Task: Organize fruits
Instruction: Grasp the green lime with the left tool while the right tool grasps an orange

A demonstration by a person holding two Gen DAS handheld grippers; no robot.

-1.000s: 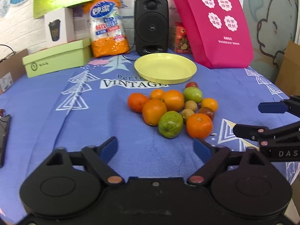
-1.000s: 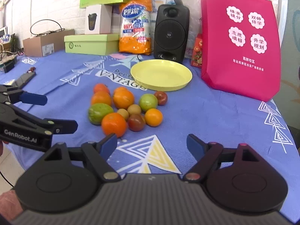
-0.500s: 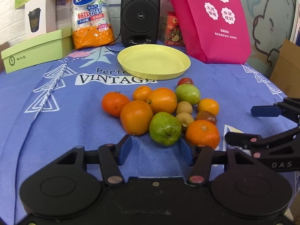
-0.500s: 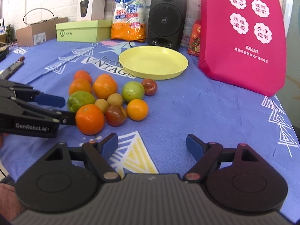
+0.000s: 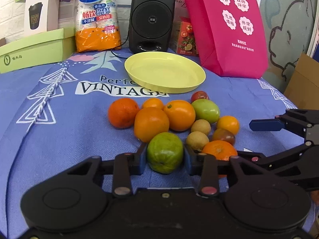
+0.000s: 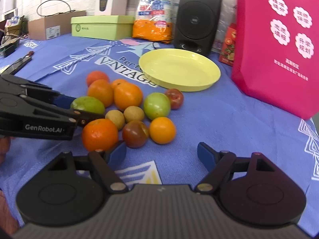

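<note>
**Fruit sorting barely begun: first piece gripped, plate still bare**

Progress. The yellow plate (image 5: 165, 72) at the back of the blue tablecloth (image 5: 59, 139) holds nothing. All the fruit lies in one tight cluster on the cloth just in front of it, so by my reading none has been sorted yet.

Left to right, from the left wrist view. The left gripper (image 5: 165, 157) has just been closing and its blue pads now press both flanks of the green fruit (image 5: 165, 152) at the near edge of the cluster; the fruit sits on the cloth, apparently not lifted. Behind it stand a dark orange (image 5: 123, 112), a large orange (image 5: 151, 123) and another orange (image 5: 179, 115), touching one another. Further right lie a second green fruit (image 5: 206, 111), two small tan fruits (image 5: 200, 127), a dark tomato (image 5: 223, 136), a small yellow-orange fruit (image 5: 228, 124) and a mandarin (image 5: 219, 150) just beside the left gripper's right finger. A red tomato (image 5: 199, 96) sits nearest the plate.

The right gripper (image 6: 161, 153) hangs unclenched near the mandarin and dark tomato, nothing between its fingers.

Surroundings. A green box (image 5: 33, 49), a pack of paper cups (image 5: 96, 18), a black speaker (image 5: 151, 17) and a pink bag (image 5: 229, 25) line the rear edge.

Obstruction. The large orange touches the gripped fruit from behind, and the rest of the cluster lies between it and the plate; a low carry risks scattering them.
</note>
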